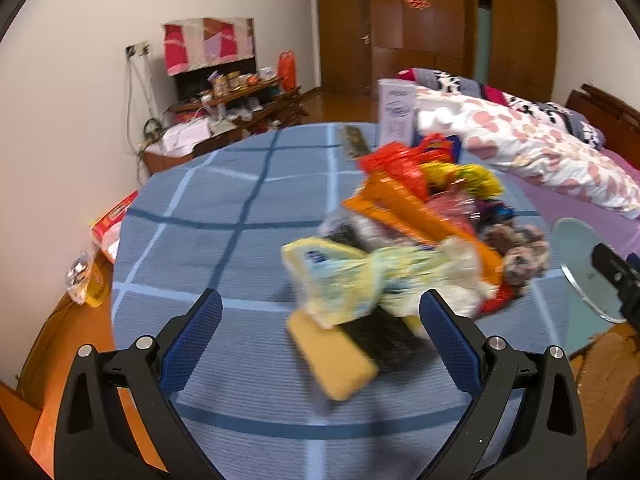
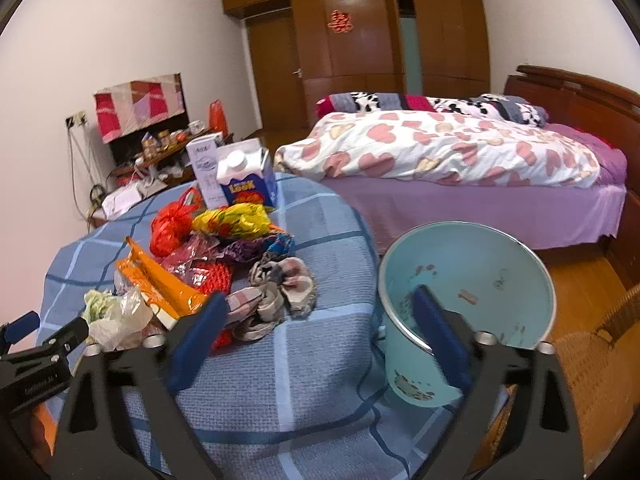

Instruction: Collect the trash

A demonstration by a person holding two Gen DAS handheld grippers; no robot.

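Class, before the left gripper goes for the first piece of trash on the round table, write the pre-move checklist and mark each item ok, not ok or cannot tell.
1. Left gripper open and empty: ok; nothing sits between the blue pads.
2. Target lined up: ok; the pale plastic bag lies just ahead of the jaws.
3. Bin ready: ok; the light blue bin is open-topped at the table's edge.
4. Right gripper holding the bin: not ok; one finger is inside the rim, but the pads do not press on it.
5. Target free of the pile: cannot tell; wrappers overlap it.
6. Left view sharp: not ok; it is blurred.
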